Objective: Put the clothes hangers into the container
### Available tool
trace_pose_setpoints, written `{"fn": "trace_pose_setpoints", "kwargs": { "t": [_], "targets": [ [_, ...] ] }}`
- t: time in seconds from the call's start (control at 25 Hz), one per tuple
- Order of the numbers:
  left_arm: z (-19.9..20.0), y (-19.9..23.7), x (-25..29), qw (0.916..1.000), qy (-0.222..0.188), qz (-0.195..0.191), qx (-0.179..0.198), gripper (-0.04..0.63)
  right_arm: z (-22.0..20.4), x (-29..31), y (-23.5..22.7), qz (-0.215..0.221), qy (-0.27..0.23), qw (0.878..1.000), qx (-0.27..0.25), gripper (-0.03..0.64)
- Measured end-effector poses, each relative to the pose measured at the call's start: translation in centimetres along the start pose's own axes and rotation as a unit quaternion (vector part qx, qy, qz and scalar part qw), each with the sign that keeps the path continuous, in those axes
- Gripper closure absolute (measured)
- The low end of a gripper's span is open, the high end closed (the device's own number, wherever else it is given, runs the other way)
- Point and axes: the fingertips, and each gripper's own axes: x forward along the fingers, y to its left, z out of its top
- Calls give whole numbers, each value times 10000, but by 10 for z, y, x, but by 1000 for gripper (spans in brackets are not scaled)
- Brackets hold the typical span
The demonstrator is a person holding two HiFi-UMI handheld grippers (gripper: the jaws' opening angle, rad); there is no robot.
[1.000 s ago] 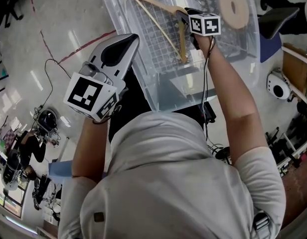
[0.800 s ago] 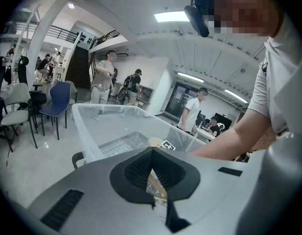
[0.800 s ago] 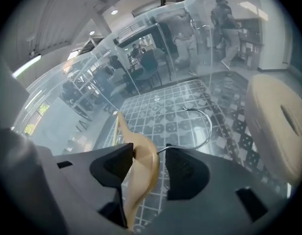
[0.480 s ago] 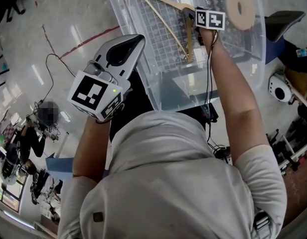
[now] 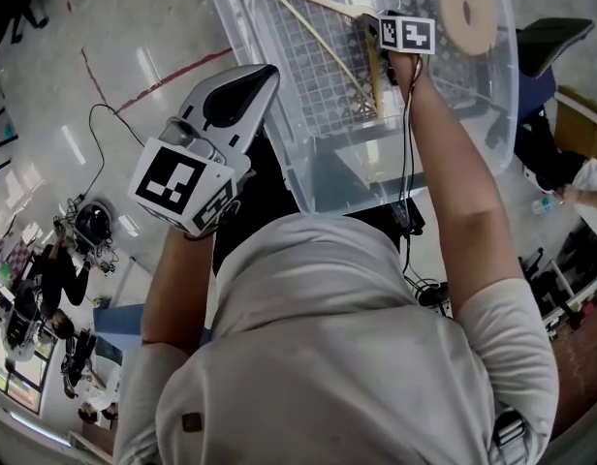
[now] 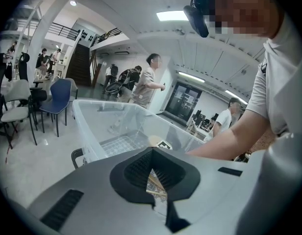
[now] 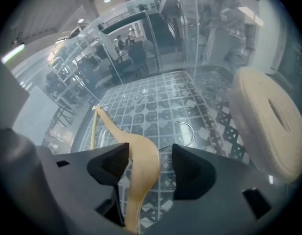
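Note:
A wooden clothes hanger (image 5: 318,29) lies inside the clear plastic container (image 5: 269,143), on its grid floor. My right gripper (image 5: 369,31) reaches into the container over the hanger's neck. In the right gripper view its jaws are opening; the hanger (image 7: 141,163) runs between them, close to the left pad and with a gap to the right pad, and its metal hook (image 7: 188,131) rests on the grid. My left gripper (image 5: 262,77) hovers outside the container's near left wall, its jaws together and holding nothing. The left gripper (image 6: 152,169) looks over the container (image 6: 89,126).
A beige ring-shaped disc (image 5: 461,13) leans inside the container's far right; it looms to the right of the jaws (image 7: 268,126). Cables (image 5: 97,134) and a red line (image 5: 172,77) cross the floor. Blue chairs (image 6: 58,99) and people stand around.
The right gripper's jaws have spread apart around the hanger's neck, and the hanger has settled slightly further into the container. The left gripper has barely moved.

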Motion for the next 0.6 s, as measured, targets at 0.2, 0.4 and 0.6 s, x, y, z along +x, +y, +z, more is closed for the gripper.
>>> {"fn": "trace_pose_setpoints", "kwargs": {
  "t": [0.2, 0.4, 0.6],
  "targets": [
    [10, -3, -4, 10000, -11, -48, 35, 578, 5, -14, 0, -70, -78, 9999, 23, 349],
    [17, -7, -12, 9998, -55, -132, 147, 578, 23, -40, 13, -175, -370, 9991, -134, 350],
    [28, -16, -21, 9990, -121, -281, 334, 578, 41, -79, 39, -35, -720, 9971, -246, 364]
  ]
}}
